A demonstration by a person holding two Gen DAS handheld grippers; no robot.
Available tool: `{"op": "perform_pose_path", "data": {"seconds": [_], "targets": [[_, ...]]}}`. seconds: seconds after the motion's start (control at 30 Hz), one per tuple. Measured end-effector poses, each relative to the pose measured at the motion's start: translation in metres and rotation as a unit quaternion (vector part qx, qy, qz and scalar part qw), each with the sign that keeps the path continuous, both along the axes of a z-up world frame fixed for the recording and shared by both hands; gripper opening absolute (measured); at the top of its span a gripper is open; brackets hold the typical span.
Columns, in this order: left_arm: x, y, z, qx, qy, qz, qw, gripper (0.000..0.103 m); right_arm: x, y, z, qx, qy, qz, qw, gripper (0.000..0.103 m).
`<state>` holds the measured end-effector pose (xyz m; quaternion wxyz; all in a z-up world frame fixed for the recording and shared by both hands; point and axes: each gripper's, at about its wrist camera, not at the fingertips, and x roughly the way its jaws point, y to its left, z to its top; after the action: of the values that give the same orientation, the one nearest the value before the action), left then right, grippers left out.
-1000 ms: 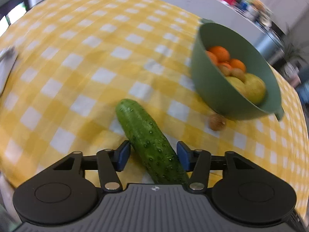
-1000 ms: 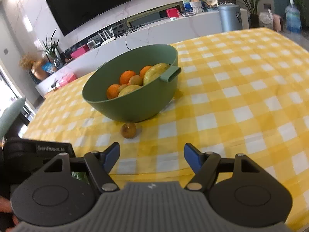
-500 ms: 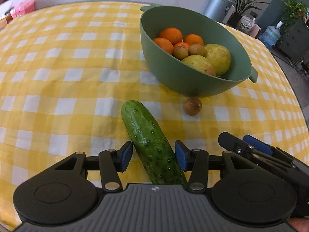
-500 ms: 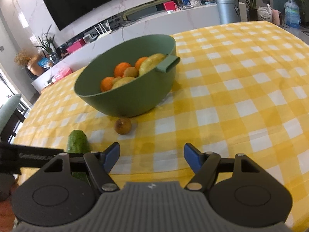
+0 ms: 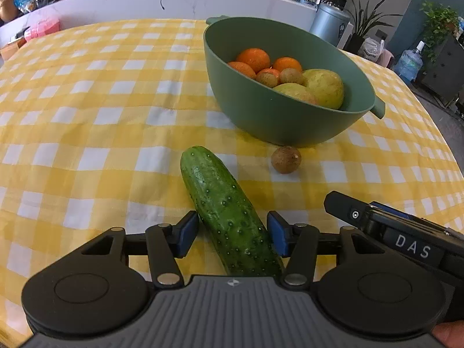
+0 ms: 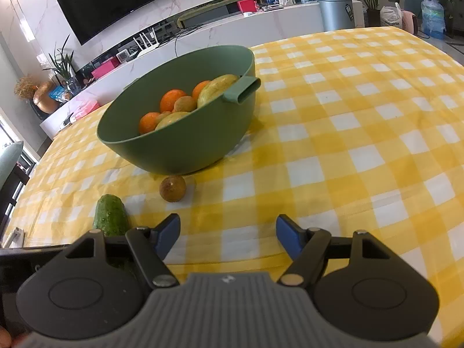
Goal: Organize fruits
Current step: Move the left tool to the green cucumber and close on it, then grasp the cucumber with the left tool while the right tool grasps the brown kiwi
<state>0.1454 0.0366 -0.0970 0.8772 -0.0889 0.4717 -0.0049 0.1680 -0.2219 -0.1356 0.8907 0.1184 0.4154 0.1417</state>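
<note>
A green cucumber sits between the blue pads of my left gripper, which is shut on it and holds it over the yellow checked tablecloth. The cucumber's tip also shows in the right wrist view. A green bowl holds oranges, small brown fruits and yellow-green fruits; it also shows in the right wrist view. One small brown fruit lies on the cloth in front of the bowl, ahead and left of my open, empty right gripper, where it appears as well.
The table edge runs just under the right gripper. The right gripper's body shows at the lower right of the left wrist view. A white counter with a grey bin stands behind the table.
The left gripper with the cucumber has swung round toward the bowl, which now lies straight ahead. The right gripper has moved closer to the small brown fruit.
</note>
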Motion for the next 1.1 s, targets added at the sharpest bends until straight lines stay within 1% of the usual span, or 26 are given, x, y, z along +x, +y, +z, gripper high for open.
{"op": "perform_pose_path", "data": {"seconds": [0.03, 0.1, 0.17, 0.23, 0.3, 0.43, 0.5, 0.53, 0.6, 0.67, 0.7, 0.77, 0.8, 0.9, 0.97, 1.03, 1.1], "targets": [[-0.001, 0.0, 0.0, -0.001, -0.005, -0.004, 1.0, 0.059, 0.0, 0.0, 0.0, 0.0, 0.0, 0.0, 1.0, 0.07], [-0.002, 0.0, 0.0, -0.002, -0.008, -0.01, 0.9999, 0.058, 0.0, 0.001, 0.0, -0.002, -0.001, 0.001, 1.0, 0.07], [-0.001, 0.003, 0.002, -0.011, -0.004, -0.023, 0.9997, 0.054, 0.001, 0.001, 0.0, -0.003, -0.003, 0.002, 1.0, 0.07], [0.002, 0.007, 0.004, -0.016, 0.004, -0.039, 0.9991, 0.053, 0.001, 0.001, 0.0, -0.002, -0.004, 0.003, 1.0, 0.07], [0.004, 0.011, 0.008, -0.006, 0.006, -0.049, 0.9988, 0.052, 0.002, 0.002, 0.0, 0.0, -0.008, 0.005, 1.0, 0.07], [0.01, 0.021, 0.015, 0.036, -0.004, -0.079, 0.9962, 0.051, 0.002, 0.011, 0.003, -0.007, -0.033, 0.023, 0.999, 0.07], [0.014, 0.026, 0.013, 0.038, -0.004, -0.091, 0.9951, 0.051, 0.003, 0.021, 0.004, -0.024, -0.055, 0.041, 0.997, 0.068], [0.015, 0.029, 0.011, 0.032, -0.005, -0.093, 0.9952, 0.051, 0.003, 0.027, 0.005, -0.035, -0.067, 0.05, 0.996, 0.065], [0.015, 0.032, 0.008, 0.024, -0.011, -0.094, 0.9953, 0.051, 0.003, 0.039, 0.006, -0.057, -0.09, 0.074, 0.992, 0.06], [0.015, 0.033, 0.004, 0.018, -0.018, -0.094, 0.9952, 0.051, 0.004, 0.047, 0.006, -0.065, -0.103, 0.09, 0.988, 0.055], [0.015, 0.033, 0.003, 0.017, -0.02, -0.093, 0.9954, 0.051, 0.005, 0.049, 0.005, -0.069, -0.105, 0.095, 0.987, 0.052], [0.014, 0.032, 0.002, 0.017, -0.03, -0.086, 0.9957, 0.051, 0.008, 0.054, 0.003, -0.076, -0.107, 0.103, 0.986, 0.05], [0.013, 0.032, 0.002, 0.015, -0.036, -0.081, 0.9959, 0.051, 0.009, 0.055, 0.002, -0.08, -0.106, 0.105, 0.986, 0.047], [0.012, 0.033, 0.0, 0.01, -0.051, -0.052, 0.9973, 0.054, 0.011, 0.059, -0.001, -0.091, -0.109, 0.113, 0.983, 0.044], [0.012, 0.032, -0.002, 0.007, -0.052, -0.041, 0.9978, 0.056, 0.01, 0.064, -0.002, -0.099, -0.116, 0.12, 0.981, 0.043], [0.011, 0.03, -0.004, 0.013, -0.053, -0.038, 0.9978, 0.056, 0.009, 0.068, -0.002, -0.11, -0.122, 0.124, 0.979, 0.038], [0.009, 0.026, -0.002, 0.031, -0.059, -0.045, 0.9967, 0.056, 0.012, 0.069, -0.004, -0.113, -0.123, 0.127, 0.978, 0.038]]}}
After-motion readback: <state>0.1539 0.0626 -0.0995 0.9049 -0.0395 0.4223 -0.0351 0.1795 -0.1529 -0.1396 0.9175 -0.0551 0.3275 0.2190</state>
